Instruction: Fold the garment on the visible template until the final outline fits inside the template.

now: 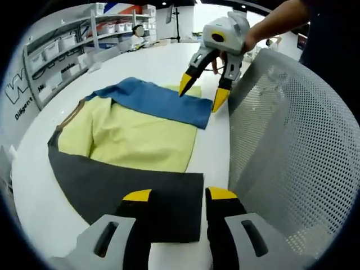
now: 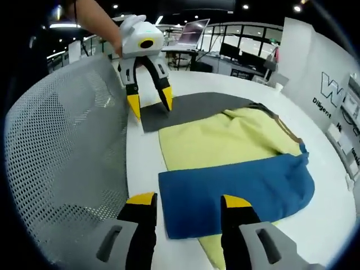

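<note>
- The garment (image 1: 132, 135) lies flat on the white table (image 1: 169, 62), with a dark grey band at one end, yellow in the middle and a blue band at the other end. No template outline is clear to me.
- It looks like light, limp cloth that will sag and drag; pinching an edge or corner of a band seems the best hold.
- The left gripper (image 1: 178, 194) hovers over the grey end, jaws well apart, holding nothing.
- The right gripper (image 2: 188, 198) hangs over the blue end, jaws likewise spread and empty; a hand (image 1: 254, 35) carries it.
- A mesh chair back (image 1: 292, 140) stands beside the table.
</note>
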A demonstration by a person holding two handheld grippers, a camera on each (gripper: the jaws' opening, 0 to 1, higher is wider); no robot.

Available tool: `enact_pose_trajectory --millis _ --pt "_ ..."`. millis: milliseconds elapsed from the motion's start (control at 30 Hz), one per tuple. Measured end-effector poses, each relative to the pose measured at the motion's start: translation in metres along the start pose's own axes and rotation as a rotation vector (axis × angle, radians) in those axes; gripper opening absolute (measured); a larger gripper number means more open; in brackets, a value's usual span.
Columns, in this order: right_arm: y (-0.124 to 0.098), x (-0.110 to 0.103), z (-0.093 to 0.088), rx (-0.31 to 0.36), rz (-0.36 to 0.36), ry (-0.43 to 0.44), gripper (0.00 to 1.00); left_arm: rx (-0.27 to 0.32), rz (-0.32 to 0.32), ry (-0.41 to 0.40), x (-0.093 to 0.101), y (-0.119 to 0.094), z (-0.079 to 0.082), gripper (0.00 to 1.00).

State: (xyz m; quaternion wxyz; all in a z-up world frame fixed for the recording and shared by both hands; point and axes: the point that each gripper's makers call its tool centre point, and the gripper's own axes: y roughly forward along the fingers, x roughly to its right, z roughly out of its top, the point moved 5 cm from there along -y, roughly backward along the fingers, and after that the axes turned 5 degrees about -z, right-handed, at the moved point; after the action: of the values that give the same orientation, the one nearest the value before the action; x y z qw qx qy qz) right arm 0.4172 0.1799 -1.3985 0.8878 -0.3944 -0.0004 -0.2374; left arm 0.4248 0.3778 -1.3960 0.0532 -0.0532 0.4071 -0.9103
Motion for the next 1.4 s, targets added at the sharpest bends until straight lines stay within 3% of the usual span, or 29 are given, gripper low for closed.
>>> enact_pose_trajectory --millis 167,267,333,400,567,633,667,733,1100,1400 --pt "0.001 -0.001 0.002 0.006 0.004 0.007 0.4 -0.008 -0.017 0.006 0.003 0.009 0.007 0.3" --pt "0.002 -0.002 0.001 0.001 0.006 0.007 0.4 -0.061 -0.039 0.044 0.008 0.015 0.006 0.22" --pt "0.003 -0.003 0.002 0.001 0.006 0.005 0.4 -0.064 -0.056 0.052 0.012 0.018 0.005 0.15" --pt "0.003 -0.004 0.002 0.001 0.008 0.008 0.39 -0.058 -0.029 0.079 0.009 0.019 0.005 0.14" --pt "0.007 -0.007 0.0 -0.01 0.019 0.009 0.39 -0.068 -0.001 0.035 0.004 0.018 0.004 0.08" --pt "0.008 -0.008 -0.001 -0.015 0.024 0.001 0.39 -0.09 0.032 -0.003 -0.001 0.016 0.004 0.04" --pt "0.009 -0.01 -0.003 -0.025 0.028 -0.019 0.39 -0.092 0.022 -0.109 0.0 0.017 0.005 0.03" --pt "0.01 -0.012 -0.004 -0.038 0.035 -0.026 0.39 -0.091 0.017 -0.237 -0.004 0.015 0.007 0.03" --pt "0.008 -0.011 -0.005 -0.014 0.044 0.022 0.39 0.033 0.059 -0.351 -0.035 -0.018 0.019 0.03" --pt "0.009 -0.012 -0.006 0.002 0.06 0.035 0.37 0.104 0.18 -0.344 -0.077 -0.058 0.033 0.03"
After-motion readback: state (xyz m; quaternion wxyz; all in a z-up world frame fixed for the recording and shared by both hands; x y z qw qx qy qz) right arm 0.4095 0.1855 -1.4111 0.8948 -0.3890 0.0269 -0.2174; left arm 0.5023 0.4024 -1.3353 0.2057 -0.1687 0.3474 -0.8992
